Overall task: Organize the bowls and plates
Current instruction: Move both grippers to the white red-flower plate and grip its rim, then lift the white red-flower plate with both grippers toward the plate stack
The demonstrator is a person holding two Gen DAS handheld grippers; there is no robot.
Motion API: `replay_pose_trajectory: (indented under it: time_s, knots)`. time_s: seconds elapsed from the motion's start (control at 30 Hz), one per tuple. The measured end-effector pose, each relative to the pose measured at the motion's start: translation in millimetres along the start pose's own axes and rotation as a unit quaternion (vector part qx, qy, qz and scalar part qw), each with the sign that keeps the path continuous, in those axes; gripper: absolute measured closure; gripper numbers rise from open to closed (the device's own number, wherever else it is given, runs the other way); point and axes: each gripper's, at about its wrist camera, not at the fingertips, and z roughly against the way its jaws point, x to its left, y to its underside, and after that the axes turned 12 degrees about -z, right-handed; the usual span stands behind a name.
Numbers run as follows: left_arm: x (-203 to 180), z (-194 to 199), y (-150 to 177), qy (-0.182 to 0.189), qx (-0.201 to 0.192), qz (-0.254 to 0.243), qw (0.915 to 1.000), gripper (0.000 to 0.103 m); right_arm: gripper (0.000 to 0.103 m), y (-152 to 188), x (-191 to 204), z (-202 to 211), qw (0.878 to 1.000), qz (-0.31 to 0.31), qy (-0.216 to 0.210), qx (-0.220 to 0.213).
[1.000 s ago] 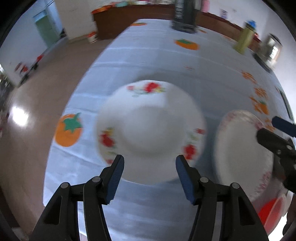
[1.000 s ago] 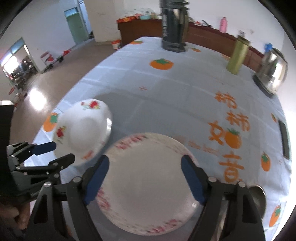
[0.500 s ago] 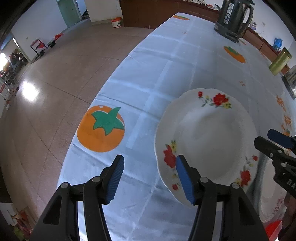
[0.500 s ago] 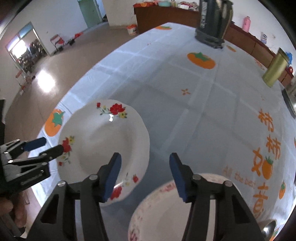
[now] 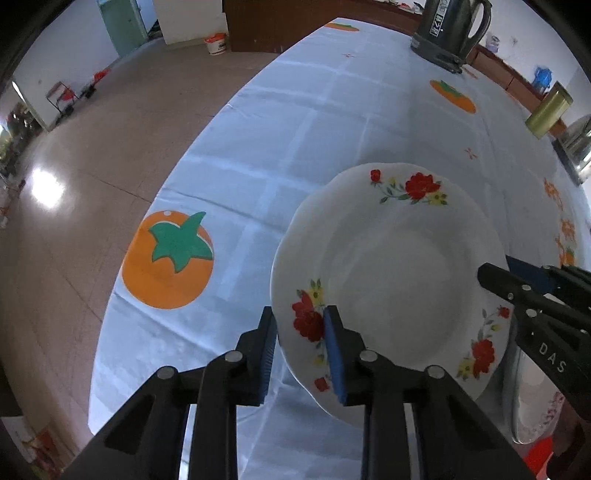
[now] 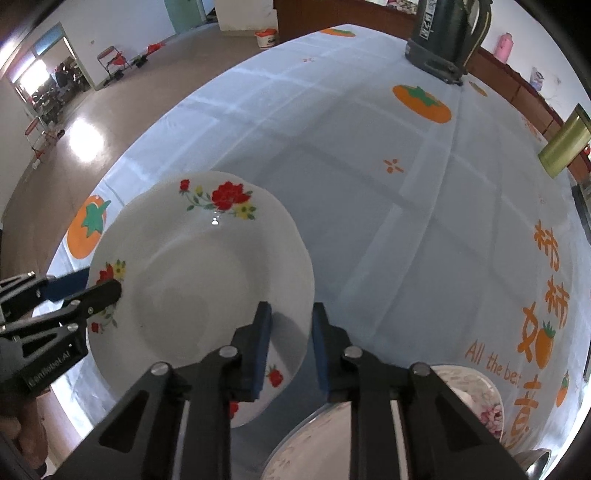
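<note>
A white deep plate with red flowers [image 5: 399,280] is held above the pale blue tablecloth [image 5: 295,122]. My left gripper [image 5: 301,350] is shut on its near left rim. My right gripper [image 6: 288,345] is shut on the opposite rim of the same plate [image 6: 199,295]; it shows in the left wrist view [image 5: 517,284] at the right. A second plate with a pink flowered rim [image 6: 484,398] lies on the table below and right of the right gripper, partly hidden by it.
A dark kettle [image 6: 447,33] stands at the table's far end. A gold-green can [image 6: 565,144] stands at the far right. The table's left edge [image 5: 122,288] drops to a brown floor. Something red [image 5: 539,458] sits low at the right.
Both grippers have closed from open onto opposite rims of the flowered plate. The right gripper moved left from over the pink-rimmed plate. The flowered plate now sits between the two grippers.
</note>
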Motion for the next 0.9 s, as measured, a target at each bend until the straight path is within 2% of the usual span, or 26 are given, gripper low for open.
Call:
replay_pose_trajectory:
  time_s: [0.4,0.6,0.9]
  knots:
    - [3.9,12.5,2.3,-0.01,0.007,0.008,0.9999,0.076,0.083,4.3,4.3,7.6,1.0,-0.003,-0.006,0.0]
    - [3.2,28.5,4.6,-0.017,0.004,0.011,0.9998,0.076,0.084,6.6,7.8,23.0,1.0,-0.003,-0.014,-0.004]
    - [-4.5,51.3,7.2,-0.006,-0.006,0.005,0.9999,0.076,0.084,11.6,2.2,51.4,1.0,-0.014,-0.021,-0.015]
